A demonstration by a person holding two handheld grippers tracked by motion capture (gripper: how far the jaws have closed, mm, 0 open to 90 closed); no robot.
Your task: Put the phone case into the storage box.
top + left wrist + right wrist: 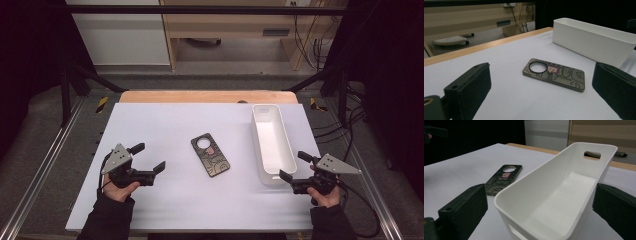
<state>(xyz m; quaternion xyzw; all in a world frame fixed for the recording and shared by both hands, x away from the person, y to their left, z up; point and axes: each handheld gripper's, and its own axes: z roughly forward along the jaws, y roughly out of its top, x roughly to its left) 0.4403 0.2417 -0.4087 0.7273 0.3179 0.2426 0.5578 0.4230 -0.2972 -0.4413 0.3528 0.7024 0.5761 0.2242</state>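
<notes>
Your 2 hands sit at the near edge of the surface [150,200], each holding a claw low and level. Left claw [149,159]: jaws apart, aimed at the phone case [210,155], nothing gripped. Right claw [295,165]: jaws apart, flanking the near end of the white bin [272,142], not clamped. Phone case lies flat mid-surface, just beside the bin, untouched. Bin is empty. Judged: nothing done yet; pickup and placing remain.

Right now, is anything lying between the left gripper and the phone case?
No. In the high view the stretch of white table from the left gripper to the phone case is bare; the left gripper view shows the same between its open jaws.
</notes>
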